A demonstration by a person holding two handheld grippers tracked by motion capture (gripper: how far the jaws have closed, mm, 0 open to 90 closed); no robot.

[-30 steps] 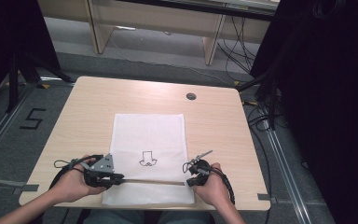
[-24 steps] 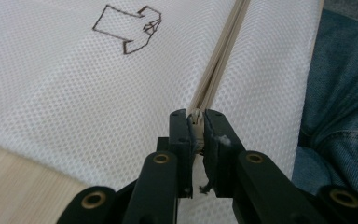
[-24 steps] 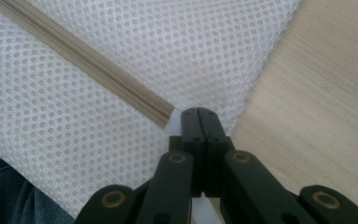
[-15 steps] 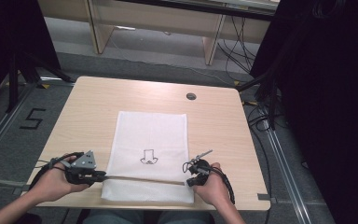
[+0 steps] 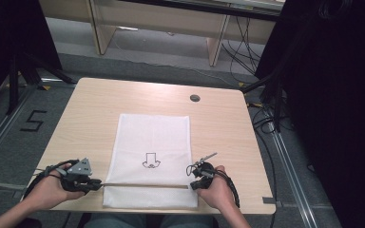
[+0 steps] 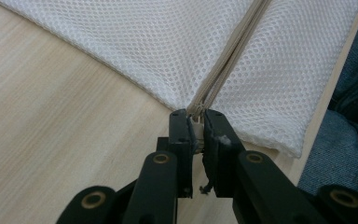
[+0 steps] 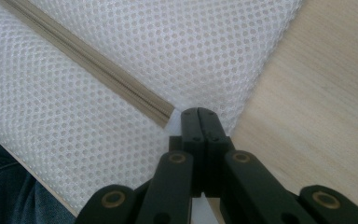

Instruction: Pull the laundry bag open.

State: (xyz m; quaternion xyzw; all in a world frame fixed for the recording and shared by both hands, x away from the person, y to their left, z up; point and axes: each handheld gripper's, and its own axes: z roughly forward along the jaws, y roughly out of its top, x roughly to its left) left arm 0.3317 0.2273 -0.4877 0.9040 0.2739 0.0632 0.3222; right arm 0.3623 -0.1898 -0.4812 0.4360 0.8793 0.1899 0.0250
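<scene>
Two grippers pinch my white mesh laundry bag [image 5: 154,137]: left gripper [image 6: 196,126] clamps the zipper pull [image 6: 196,122], right gripper [image 7: 198,116] clamps mesh beside the zipper [image 7: 88,60] end

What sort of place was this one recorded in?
Probably a lab or data-collection room, not a home: a plain wooden table on a grey floor with a taped number 5, loose cables, dark curtains, and a mesh laundry bag laid out.

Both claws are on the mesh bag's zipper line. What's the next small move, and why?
Probably release the left claw. It pinches the zipper pull at the bag's left edge, where the zipper ends, so there is likely no travel left. The right claw is shut on the mesh at the other end.
</scene>
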